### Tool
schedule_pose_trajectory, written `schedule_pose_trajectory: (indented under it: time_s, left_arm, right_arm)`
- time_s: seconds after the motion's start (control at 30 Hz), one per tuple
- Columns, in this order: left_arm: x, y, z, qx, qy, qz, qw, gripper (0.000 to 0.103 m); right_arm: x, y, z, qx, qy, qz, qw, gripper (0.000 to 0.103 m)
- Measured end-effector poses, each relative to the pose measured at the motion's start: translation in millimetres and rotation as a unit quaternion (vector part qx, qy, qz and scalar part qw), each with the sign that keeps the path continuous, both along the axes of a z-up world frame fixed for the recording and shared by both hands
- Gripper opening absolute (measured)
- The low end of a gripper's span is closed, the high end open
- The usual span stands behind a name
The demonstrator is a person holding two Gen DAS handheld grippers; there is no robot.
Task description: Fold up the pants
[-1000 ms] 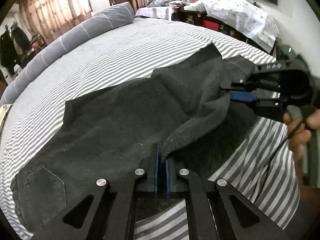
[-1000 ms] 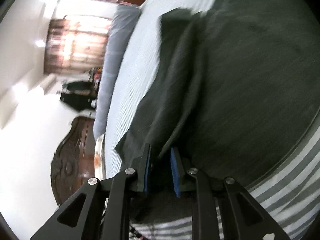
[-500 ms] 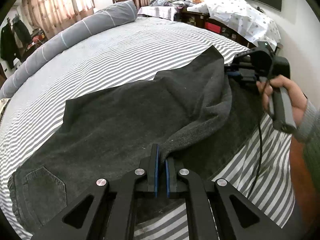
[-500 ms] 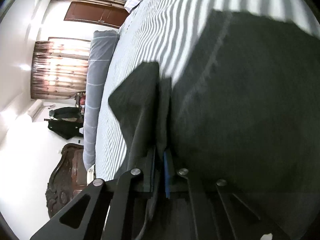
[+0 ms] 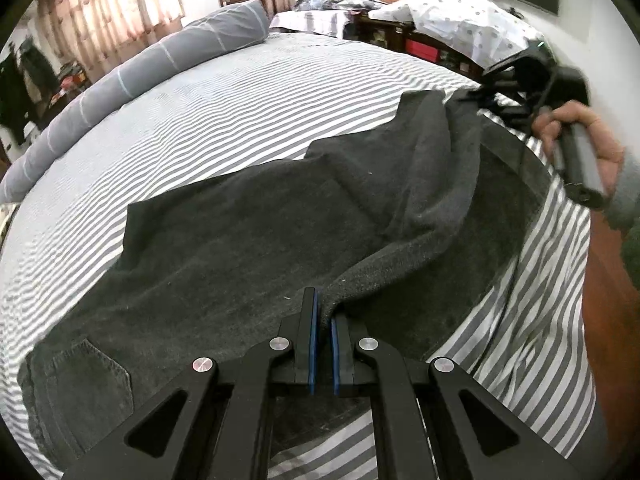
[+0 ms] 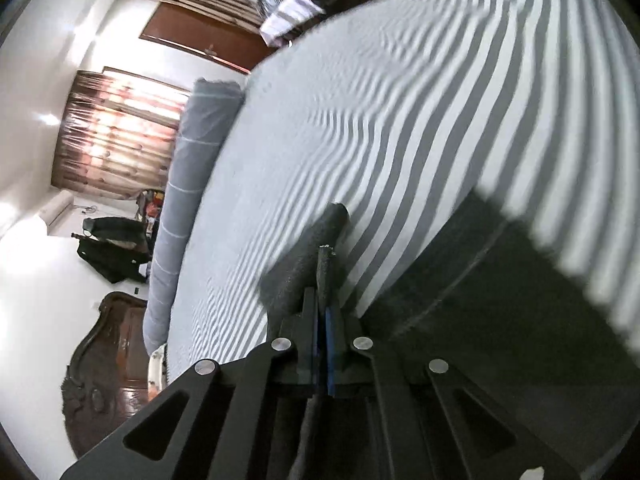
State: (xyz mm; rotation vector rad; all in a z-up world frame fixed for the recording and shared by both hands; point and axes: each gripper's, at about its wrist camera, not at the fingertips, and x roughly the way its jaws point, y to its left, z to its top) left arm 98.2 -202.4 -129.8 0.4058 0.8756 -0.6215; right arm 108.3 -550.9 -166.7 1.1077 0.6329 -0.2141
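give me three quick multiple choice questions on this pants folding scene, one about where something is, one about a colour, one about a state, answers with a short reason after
1. Where do the pants lie?
A. on a wooden floor
B. on the striped bed sheet
C. over a chair back

2. What colour are the pads on the left gripper?
A. blue
B. red
C. yellow

3. What is the right gripper doing?
A. open above the bare sheet
B. shut on an edge of the pants
C. shut on the long grey pillow

Answers:
1 B, the dark fabric is spread across grey and white stripes.
2 A, blue strips line the inner faces of both fingers.
3 B, its own camera shows dark cloth pinched between closed jaws and sticking out past them.
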Motion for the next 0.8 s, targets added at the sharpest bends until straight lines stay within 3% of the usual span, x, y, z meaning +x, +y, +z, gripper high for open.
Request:
schedule_pose_trajectory:
  time_s: [0.1, 0.23, 0.43, 0.67, 0.8]
  left_arm:
    - [-8.6, -7.2, -2.9, 0.022, -0.01, -0.039, 0.999, 0.006]
    - [-30.4, -21.0, -14.7, 0.081, -0.054, -0.101, 0.9901, 0.006]
    - [-43.7, -24.0, -34.4, 0.12, -0.071, -0.141, 0.9801, 0.006]
    - [-50.5, -7.5, -22.7, 0.075, -0.053, -0.156, 0.9835, 0.006]
    - [-53.4, -4.6, -26.8, 0.064, -0.031, -0.166, 0.9836, 0.006]
  right_arm:
    - [-38.1, -10.5, 15.3, -0.036, 0.011, -0.021, 0.999, 0.004]
    - [-78.3, -12.7, 11.9, -0.077, 0.055, -0.023, 0.995, 0.004]
    - [-95.8, -7.9, -6.2, -0.073, 0.09, -0.031, 0.993, 0.003]
    - [-103.7, -3.7, 15.6, -0.109, 0.078, -0.022, 0.991, 0.003]
    - [-110.1, -6.4, 0.4, -0.105, 0.102, -0.026, 0.989, 0.002]
